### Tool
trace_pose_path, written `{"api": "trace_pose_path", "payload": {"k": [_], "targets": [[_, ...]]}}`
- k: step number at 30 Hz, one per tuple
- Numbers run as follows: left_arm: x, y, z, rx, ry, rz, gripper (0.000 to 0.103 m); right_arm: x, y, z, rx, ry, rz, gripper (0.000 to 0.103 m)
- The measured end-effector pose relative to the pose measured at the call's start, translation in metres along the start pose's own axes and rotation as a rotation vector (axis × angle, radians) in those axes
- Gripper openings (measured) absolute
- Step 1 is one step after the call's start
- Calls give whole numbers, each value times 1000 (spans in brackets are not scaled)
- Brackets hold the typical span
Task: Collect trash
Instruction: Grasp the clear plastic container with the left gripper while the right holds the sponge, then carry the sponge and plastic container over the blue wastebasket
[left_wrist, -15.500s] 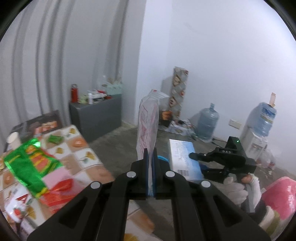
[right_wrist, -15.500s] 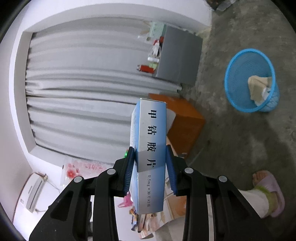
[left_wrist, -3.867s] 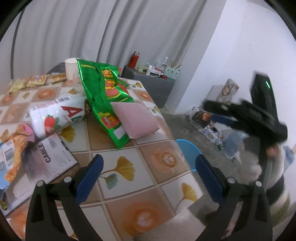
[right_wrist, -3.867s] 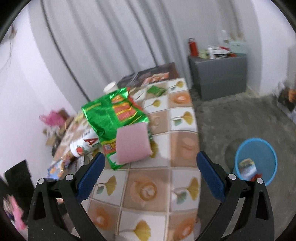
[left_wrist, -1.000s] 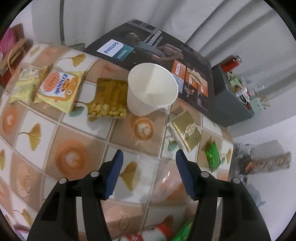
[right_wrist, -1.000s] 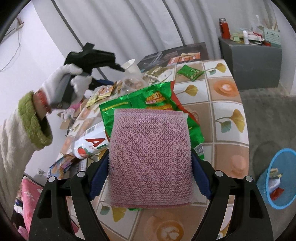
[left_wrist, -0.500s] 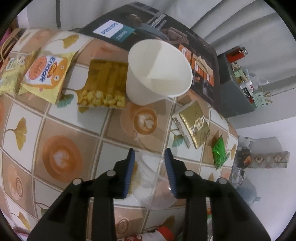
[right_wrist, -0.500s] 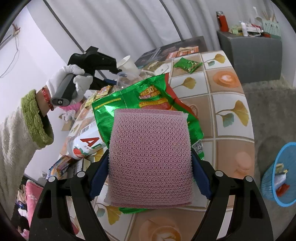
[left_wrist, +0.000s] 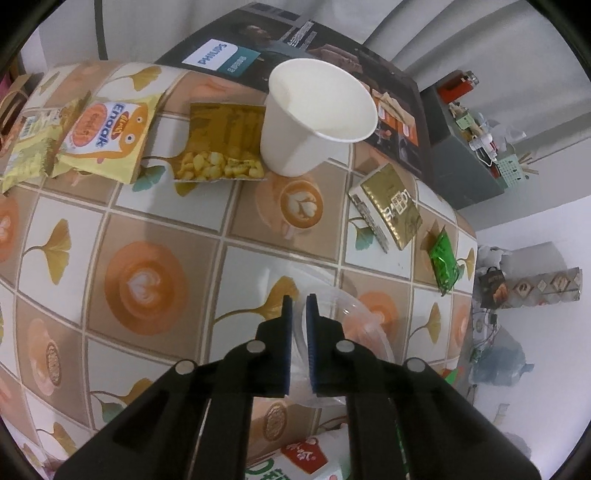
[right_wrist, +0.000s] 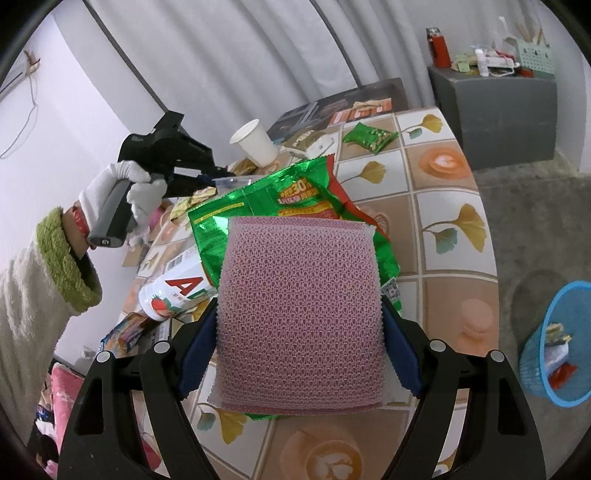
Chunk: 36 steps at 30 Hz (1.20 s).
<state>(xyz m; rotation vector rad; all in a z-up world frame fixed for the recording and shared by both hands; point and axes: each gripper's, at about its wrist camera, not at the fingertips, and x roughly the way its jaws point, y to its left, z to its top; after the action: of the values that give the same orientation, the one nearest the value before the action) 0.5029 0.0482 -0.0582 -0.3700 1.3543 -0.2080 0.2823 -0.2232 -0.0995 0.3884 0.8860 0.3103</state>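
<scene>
My left gripper (left_wrist: 297, 306) points down at the tiled table (left_wrist: 155, 229); its jaws are closing, with the thin wall of a clear plastic cup (left_wrist: 354, 321) pinched between the blue pads. From the right wrist view the same gripper (right_wrist: 218, 173) holds that cup (right_wrist: 236, 180) beside a white paper cup (right_wrist: 255, 142). My right gripper (right_wrist: 300, 332) is shut on a pink mesh sponge (right_wrist: 299, 288), held above a green snack bag (right_wrist: 280, 201).
Snack packets (left_wrist: 107, 136), a gold packet (left_wrist: 391, 206) and a small green packet (left_wrist: 443, 262) lie around the white paper cup (left_wrist: 317, 118). A strawberry-print bottle (right_wrist: 173, 291) lies left of the green bag. A blue bin (right_wrist: 565, 332) with trash stands on the floor at right.
My left gripper sank toward the table and its jaws drew together around the clear cup's wall. The right gripper kept still with the sponge.
</scene>
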Motion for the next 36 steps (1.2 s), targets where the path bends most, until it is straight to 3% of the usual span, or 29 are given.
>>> {"api": "trace_pose_path", "payload": {"k": [11, 19, 23, 31, 36], "targets": [[-56, -4, -16, 43, -108, 3, 6, -28, 5, 1, 17, -27, -38, 77], [-121, -26, -59, 162, -190, -46, 6, -66, 14, -12, 32, -63, -57, 77], [-149, -48, -91, 268, -216, -81, 6, -84, 11, -25, 68, -82, -77, 77], [-160, -98, -142, 391, -182, -154, 7, -110, -13, -57, 208, -126, -72, 77], [-136, -139, -176, 448, -104, -219, 7, -137, -27, -74, 248, -155, -120, 77]]}}
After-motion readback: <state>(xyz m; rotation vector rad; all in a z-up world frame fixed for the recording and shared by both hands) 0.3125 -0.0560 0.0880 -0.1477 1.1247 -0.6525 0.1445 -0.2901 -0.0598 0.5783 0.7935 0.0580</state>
